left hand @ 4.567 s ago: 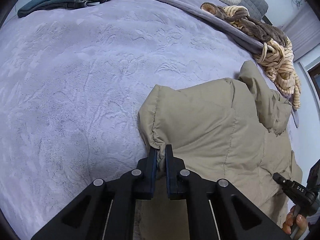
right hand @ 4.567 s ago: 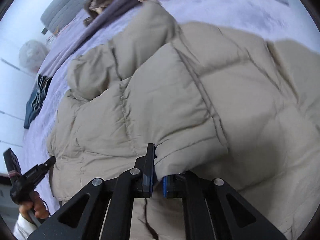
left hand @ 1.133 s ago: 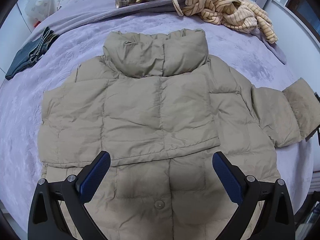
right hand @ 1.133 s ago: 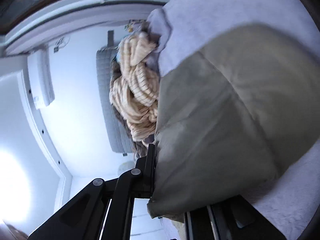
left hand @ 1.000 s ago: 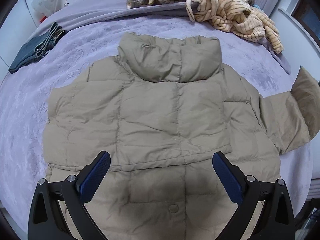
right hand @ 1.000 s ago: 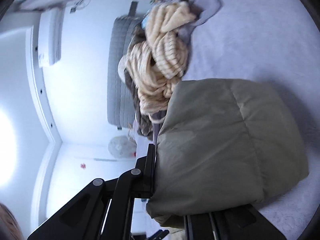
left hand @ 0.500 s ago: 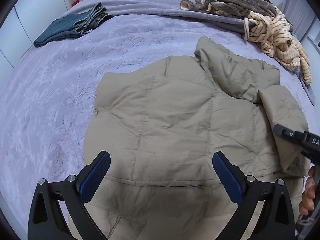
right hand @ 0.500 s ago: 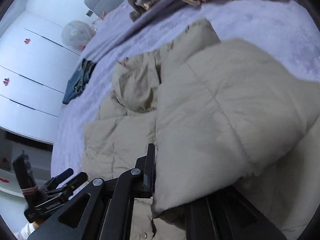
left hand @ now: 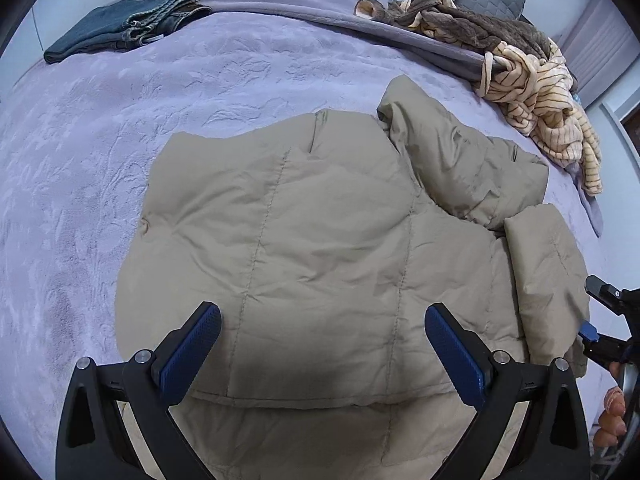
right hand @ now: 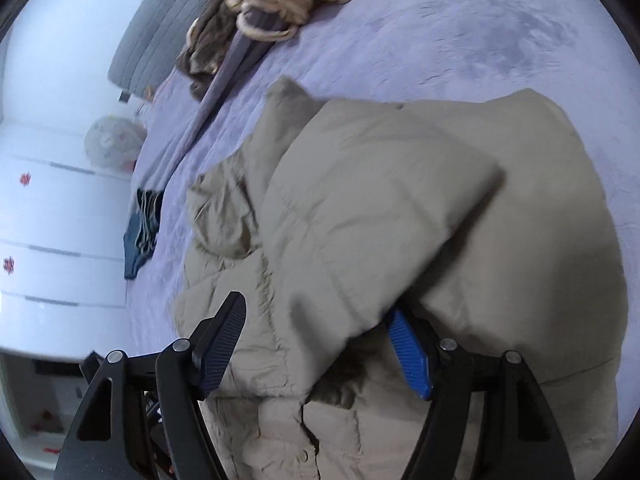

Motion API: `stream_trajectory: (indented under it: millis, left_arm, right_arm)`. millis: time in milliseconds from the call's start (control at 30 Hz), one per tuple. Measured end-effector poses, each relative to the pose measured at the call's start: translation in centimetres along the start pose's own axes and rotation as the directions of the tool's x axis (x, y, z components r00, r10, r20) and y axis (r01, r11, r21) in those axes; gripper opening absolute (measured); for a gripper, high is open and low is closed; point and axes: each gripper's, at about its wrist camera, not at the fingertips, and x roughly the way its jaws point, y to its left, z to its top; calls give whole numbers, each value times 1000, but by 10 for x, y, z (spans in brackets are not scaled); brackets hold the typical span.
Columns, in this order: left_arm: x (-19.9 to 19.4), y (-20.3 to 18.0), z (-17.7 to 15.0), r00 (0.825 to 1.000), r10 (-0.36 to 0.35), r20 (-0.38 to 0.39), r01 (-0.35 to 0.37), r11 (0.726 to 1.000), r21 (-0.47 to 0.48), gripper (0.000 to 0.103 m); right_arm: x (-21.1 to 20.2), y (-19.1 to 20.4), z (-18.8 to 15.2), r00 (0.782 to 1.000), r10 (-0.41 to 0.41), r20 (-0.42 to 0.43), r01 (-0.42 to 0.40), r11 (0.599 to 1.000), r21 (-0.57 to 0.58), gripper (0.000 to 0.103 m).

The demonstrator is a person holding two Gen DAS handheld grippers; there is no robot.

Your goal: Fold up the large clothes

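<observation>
Lavender bedding with an embossed pattern covers the bed (left hand: pixel 168 92), which fills most of both views. On it lies the beige puffer jacket (left hand: pixel 320 248), spread across the centre and lower part of the left wrist view, its collar bunched toward the upper right and one sleeve (left hand: pixel 548 276) folded in over the body at the right edge. The left hand-held gripper (left hand: pixel 322 344) hovers over the jacket's lower half with its blue-padded fingers spread wide and nothing between them; the quilted fabric shows through the gap. In the right wrist view the jacket fills the centre and right, and the right hand-held gripper (right hand: pixel 320 354) is also spread open at the bottom of the frame, the folded sleeve lying loose over its right finger and between the two fingers. A striped cream garment (left hand: pixel 536 92) is heaped at the upper right of the left view, and folded dark jeans (left hand: pixel 124 24) sit at the upper left.
</observation>
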Motion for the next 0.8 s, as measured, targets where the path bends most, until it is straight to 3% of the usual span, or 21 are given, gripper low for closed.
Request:
stream_trajectory:
  millis: [33,100,200,400,467,533,567,633,800]
  left_arm:
    - [0,2,3,1000,-16,1,16,1000,-10,102]
    - [-1,8,7,999,-54,7,54,998,-32,102]
    - [-5,21,12,991,-133,17,134,988,-72,102]
    - [-11,47,18,949,-313,28,313,935,-165,102]
    - [-11,49,20,934,-357,29,356,917,-178,102]
    - [-8,48,21,907,-421,19,417,889,-189,102]
    - [-7,47,21,893,-450,12,444,875,-195,102]
    - [2,40,20,875,-485,-14,472,858,-202,102]
    - [28,18,15,882,-463,-88,442,877,-186,102]
  right_arm:
    - [-1,-6,6,1000,5,16,-5,1000,28,69]
    - [-3,-3,15,998,33,44,-34,999,24,23]
    - [9,47,13,998,42,44,-35,986,-164,14]
    - [64,139,-51,996,-37,-81,-12,843,-537,14]
    - [81,149,-72,989,-86,-119,0,810,-586,19]
    - [99,151,-91,975,-145,-168,13,794,-608,32]
    - [104,147,-96,968,-160,-193,12,798,-603,45]
    - [100,134,-103,961,-146,-237,-13,825,-564,51]
    - [57,60,-94,952,-46,-302,-63,939,-339,64]
